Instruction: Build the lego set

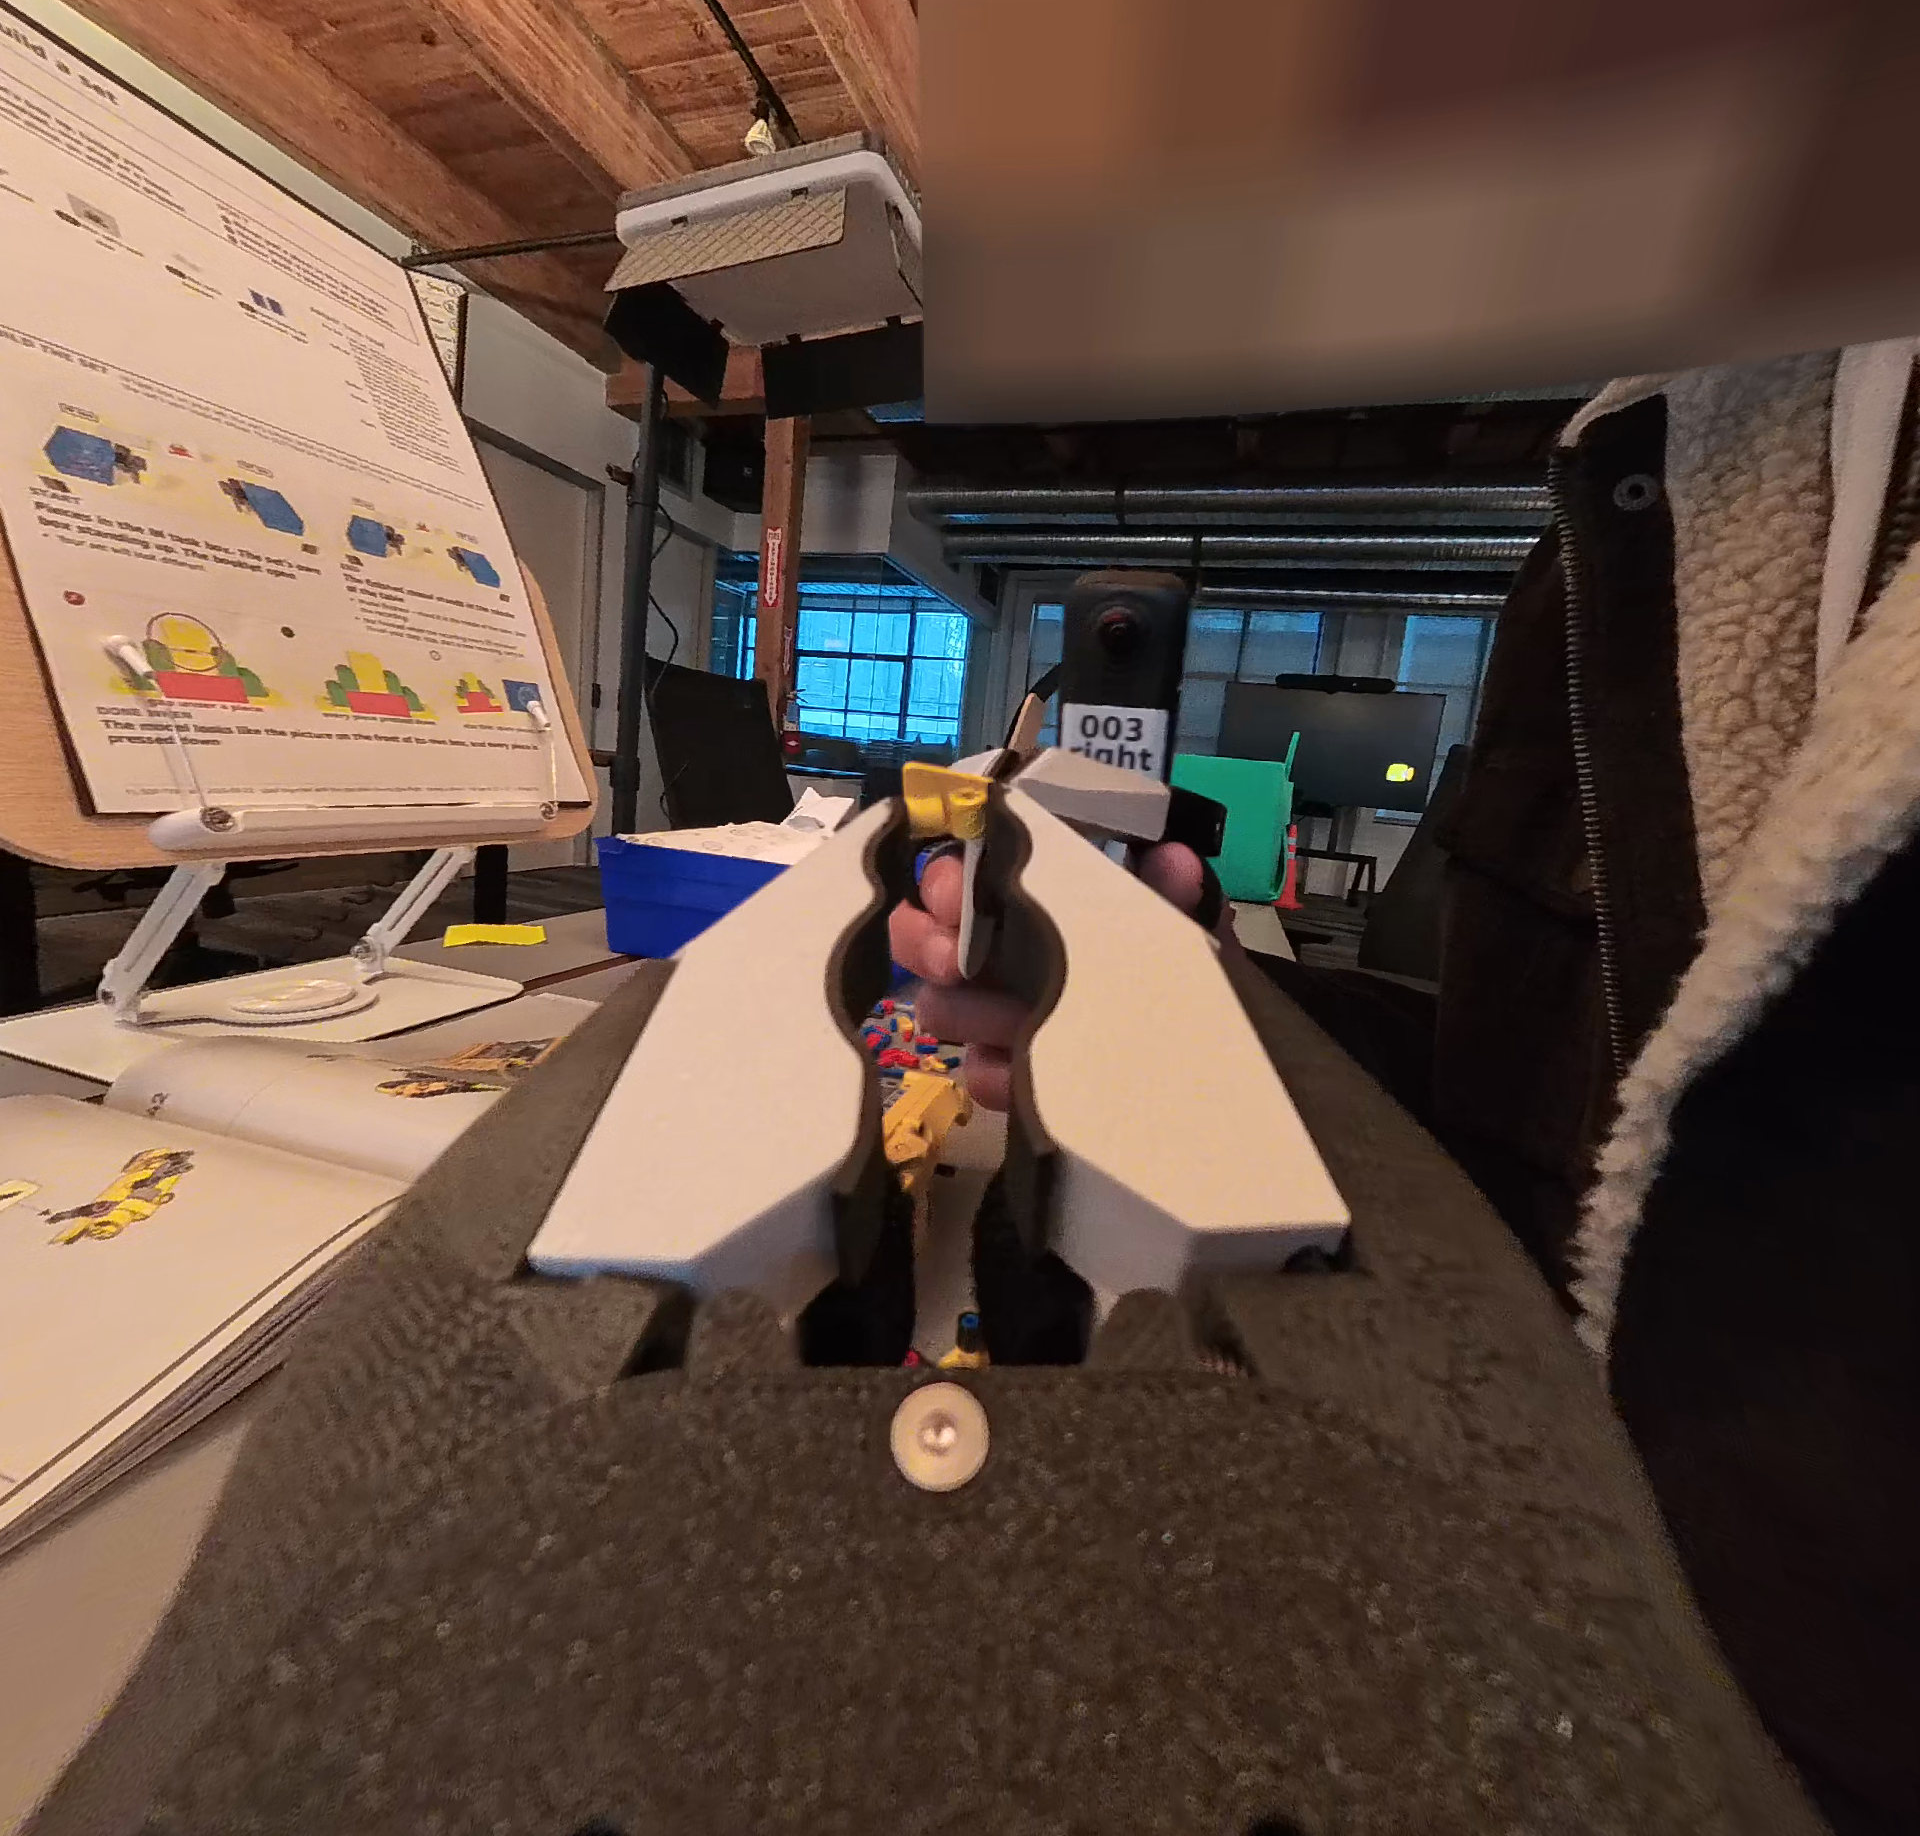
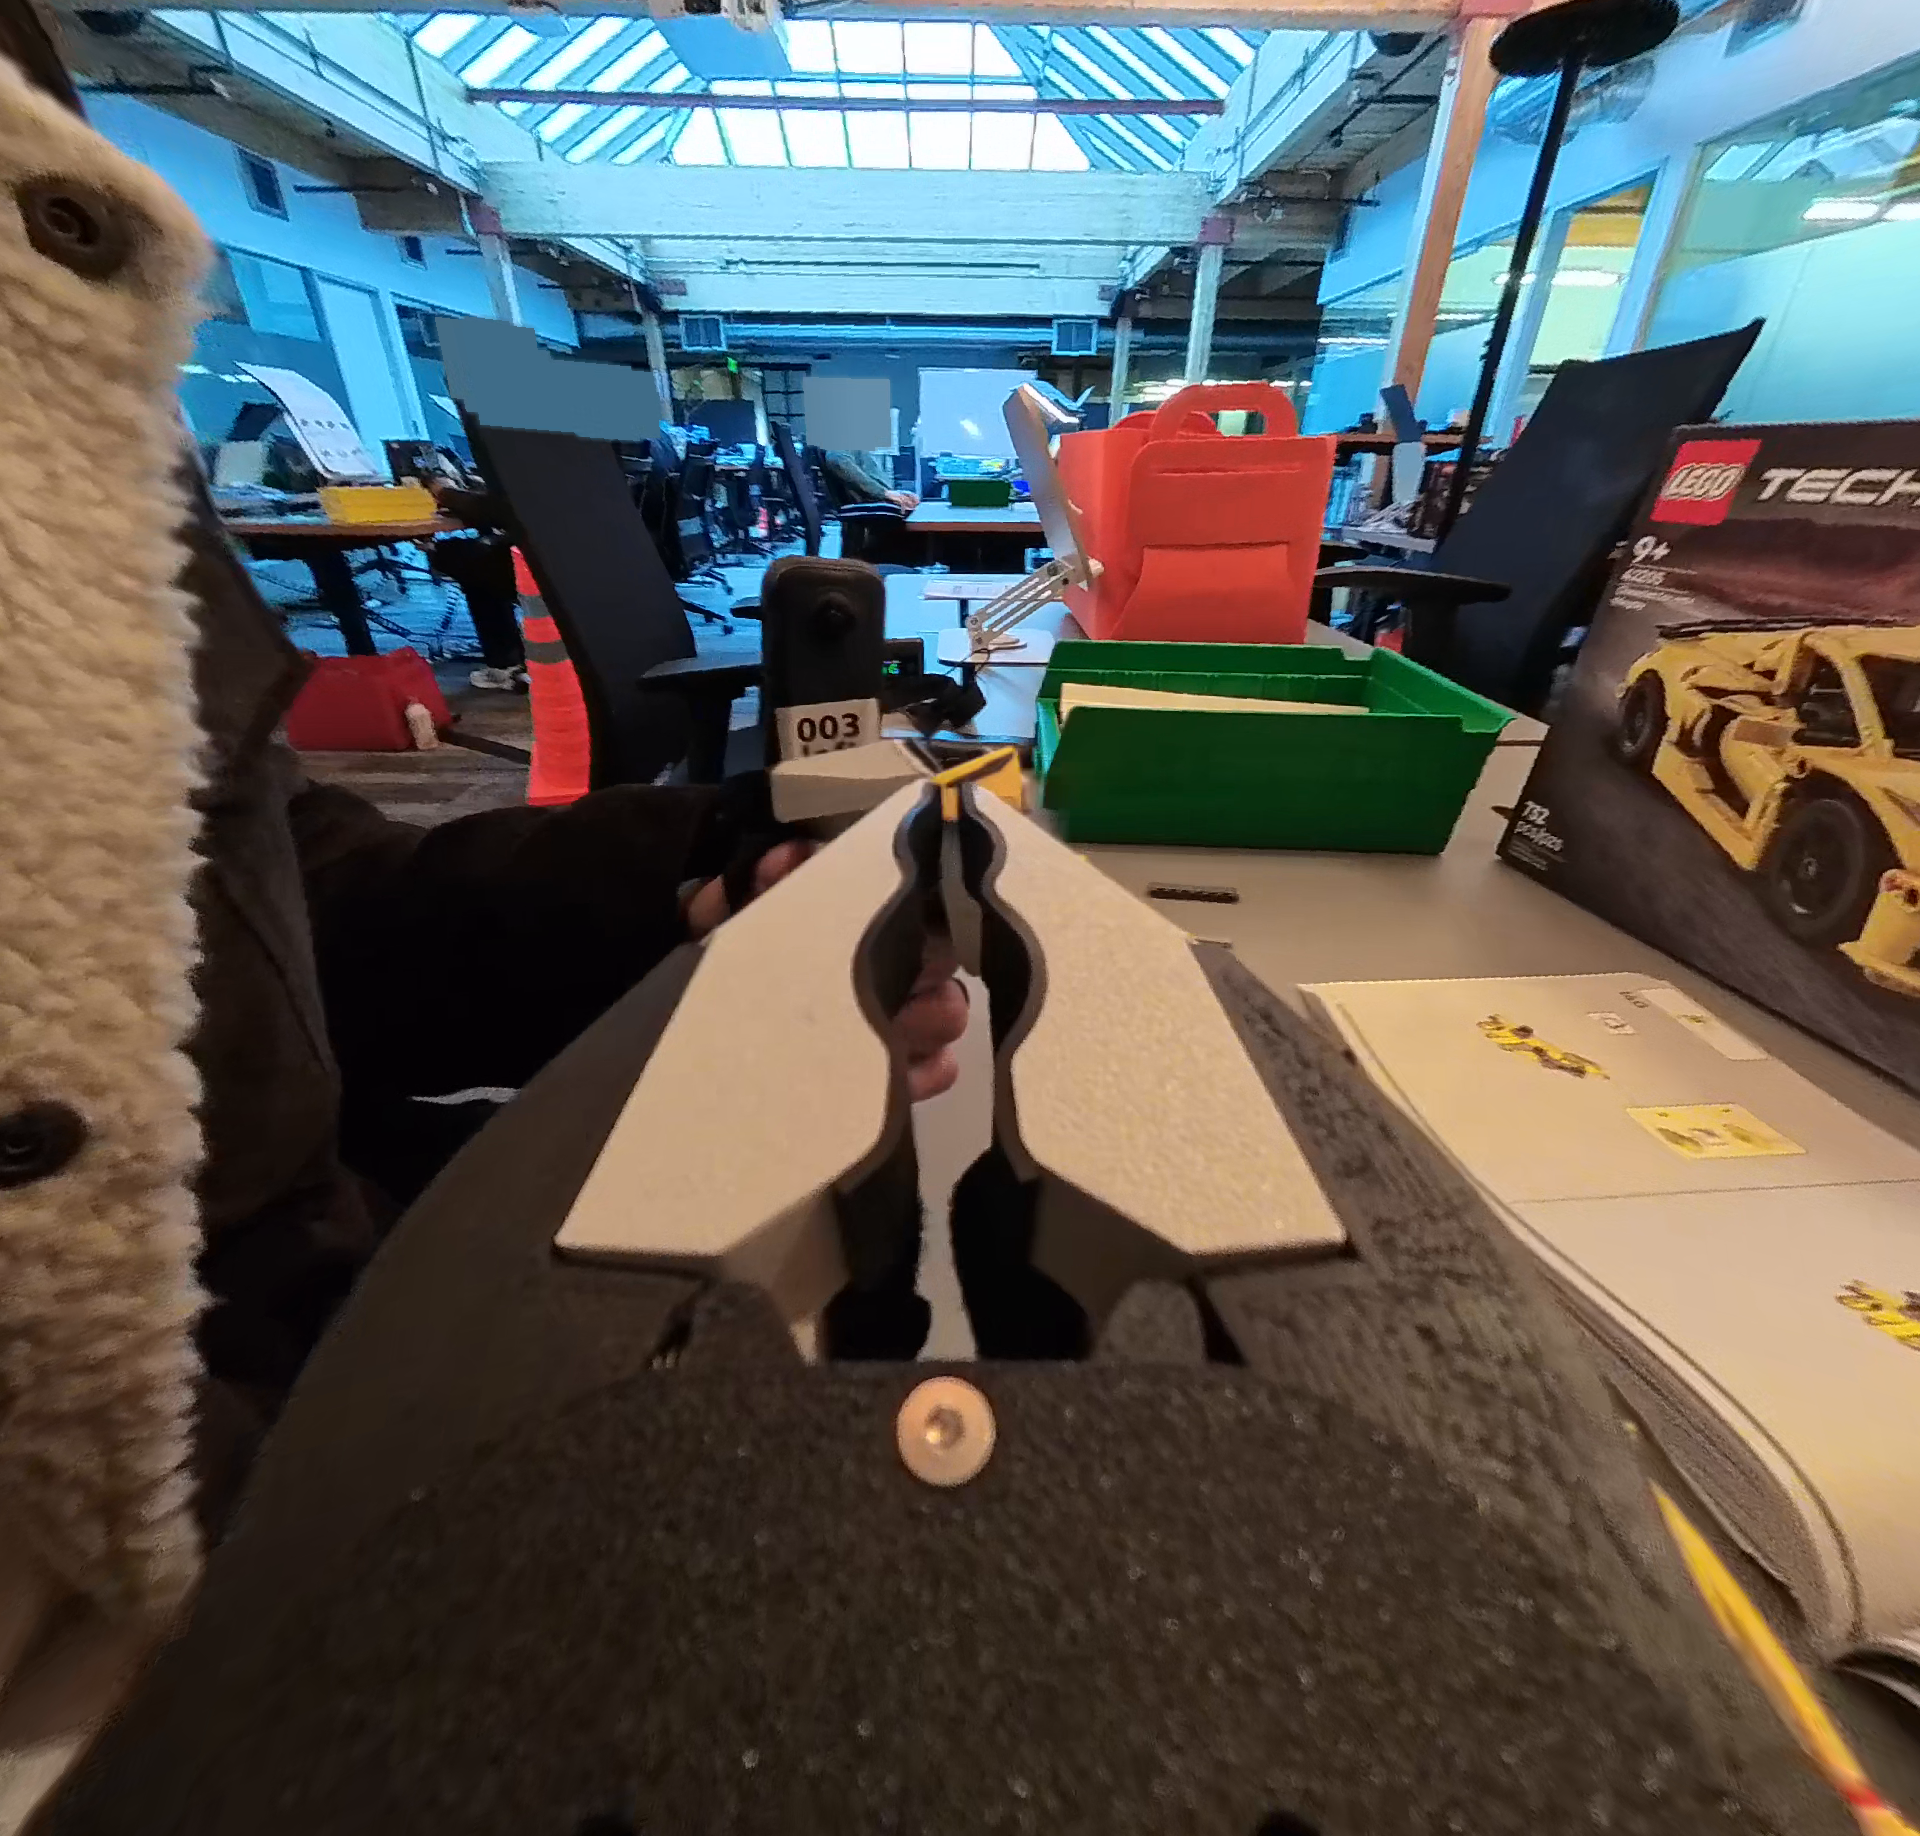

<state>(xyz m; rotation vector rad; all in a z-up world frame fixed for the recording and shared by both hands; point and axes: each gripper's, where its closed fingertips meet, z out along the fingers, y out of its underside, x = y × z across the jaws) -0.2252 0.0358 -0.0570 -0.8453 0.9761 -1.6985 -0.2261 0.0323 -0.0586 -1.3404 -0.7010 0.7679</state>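
— Where are my two grippers?

— I have both raised off the table and facing each other, tips nearly meeting. My left gripper (image 1: 951, 815) has its jaws closed on a small yellow piece (image 1: 943, 801), pinched at the very tips. My right gripper (image 2: 948, 799) has its jaws nearly together, with a yellow and black bit (image 2: 971, 770) at the tips; I cannot tell from that view whether they grip it or merely touch it.

— And the rest of the set?

— Through the gap in the left jaws I see a yellow part-built model (image 1: 920, 1126) on the table, with a scatter of small red and blue pieces (image 1: 896, 1036) just beyond it. The open instruction booklet (image 1: 156, 1256) lies by the table's left edge in the left view. The set's box (image 2: 1766, 747) stands toward the right edge in the right view, a green bin (image 2: 1257, 768) beside it. A blue bin (image 1: 675, 887) sits farther back, near a stand holding a printed sheet (image 1: 239, 498).
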